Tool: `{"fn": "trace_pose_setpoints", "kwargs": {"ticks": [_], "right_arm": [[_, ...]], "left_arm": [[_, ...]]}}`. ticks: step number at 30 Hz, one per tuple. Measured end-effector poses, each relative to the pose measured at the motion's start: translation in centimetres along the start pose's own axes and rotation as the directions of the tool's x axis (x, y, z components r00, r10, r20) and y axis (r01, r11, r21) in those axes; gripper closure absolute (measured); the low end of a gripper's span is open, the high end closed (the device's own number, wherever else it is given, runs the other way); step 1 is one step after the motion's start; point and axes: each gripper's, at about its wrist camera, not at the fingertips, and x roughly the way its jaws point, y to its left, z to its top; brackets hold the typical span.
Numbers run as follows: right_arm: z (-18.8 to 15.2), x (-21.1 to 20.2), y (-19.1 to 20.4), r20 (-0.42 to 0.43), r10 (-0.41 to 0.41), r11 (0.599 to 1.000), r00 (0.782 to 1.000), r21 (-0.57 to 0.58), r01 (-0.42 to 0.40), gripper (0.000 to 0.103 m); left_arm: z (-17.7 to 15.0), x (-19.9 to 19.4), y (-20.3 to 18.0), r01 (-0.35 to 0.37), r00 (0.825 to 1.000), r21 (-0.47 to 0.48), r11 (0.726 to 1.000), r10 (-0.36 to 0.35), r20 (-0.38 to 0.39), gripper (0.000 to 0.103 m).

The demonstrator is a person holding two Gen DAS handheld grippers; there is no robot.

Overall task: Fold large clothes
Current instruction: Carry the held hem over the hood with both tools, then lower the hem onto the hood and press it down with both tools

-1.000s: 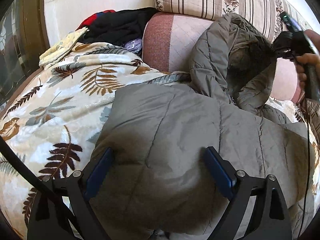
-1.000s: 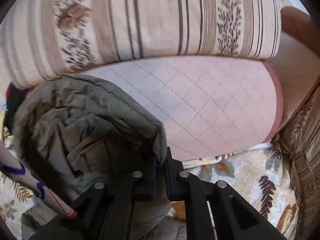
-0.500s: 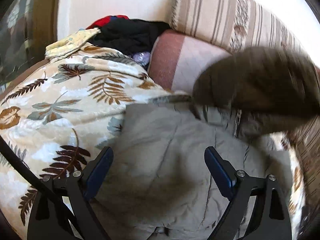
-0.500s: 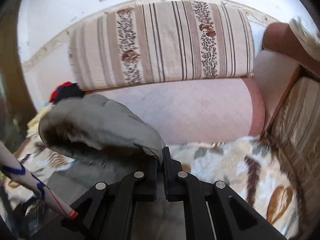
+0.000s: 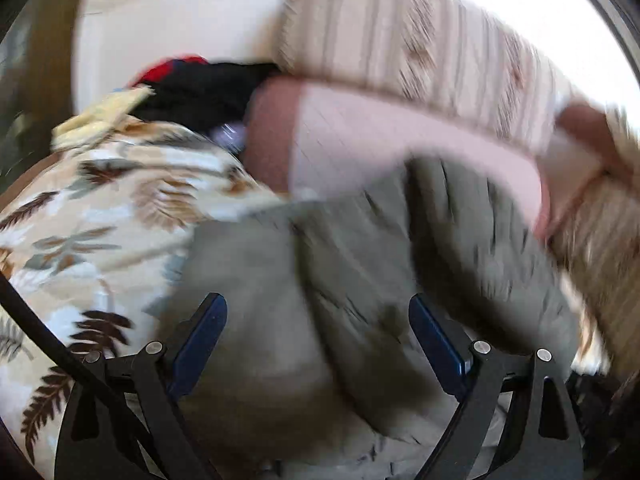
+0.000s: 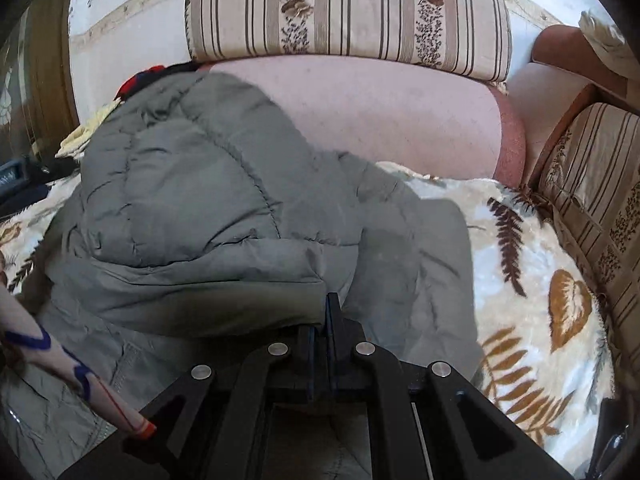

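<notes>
So the big grey-green puffer jacket (image 6: 224, 208) is lying on the leaf-print blanket (image 6: 532, 280) over the sofa, right in front of the pink bolster (image 6: 380, 120) and the striped cushion (image 6: 348, 12) on top of it. My right gripper (image 6: 325, 312) has its jaws pinched tight on an edge of the jacket, and that quilted part, the hood or upper end as far as I can tell, is folded over onto the body below it. My left gripper (image 5: 320, 320) hangs over the lower body of the jacket with its jaws wide apart, gripping nothing. That view is badly blurred, so don't ask me for details there.

Progress-wise I'd say one fold is going on and that's about it. The flap isn't laid flat or let go yet, it's all puffy, and the bundle is far from compact. There's a pile of dark and red clothes (image 5: 200, 84) by the far end of the bolster too, untouched from what I can see.
</notes>
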Motion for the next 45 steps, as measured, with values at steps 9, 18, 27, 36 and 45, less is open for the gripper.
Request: {"fn": "trace_pose_setpoints", "kwargs": {"ticks": [9,18,27,36,45], "right_arm": [[-0.4,-0.2,-0.1,-0.052,-0.017,0.999,0.999,-0.046,0.015,0.089],[4.3,-4.6,-0.9,0.113,0.059,0.998,0.992,0.021,-0.061,0.087],[2.5,4.6,0.9,-0.043,0.083,0.994,0.996,0.070,-0.080,0.083],[0.1,5.9,1.0,0.005,0.094,0.994,0.996,0.061,-0.094,0.082],[0.1,5.9,0.7,0.013,0.112,0.991,0.994,0.076,-0.113,0.082]], "left_arm": [[-2.1,4.4,-2.1,-0.078,0.980,0.130,0.988,0.100,-0.169,0.007],[-2.3,4.3,-1.9,-0.083,0.980,0.119,0.989,0.102,-0.169,0.007],[-2.3,4.5,-1.5,-0.089,0.980,0.103,0.991,0.105,-0.168,0.003],[-2.6,4.8,-1.9,-0.115,0.978,0.125,0.985,0.135,-0.162,0.002],[-2.9,4.7,-2.1,-0.128,0.979,0.123,0.984,0.145,-0.141,0.002]]}}
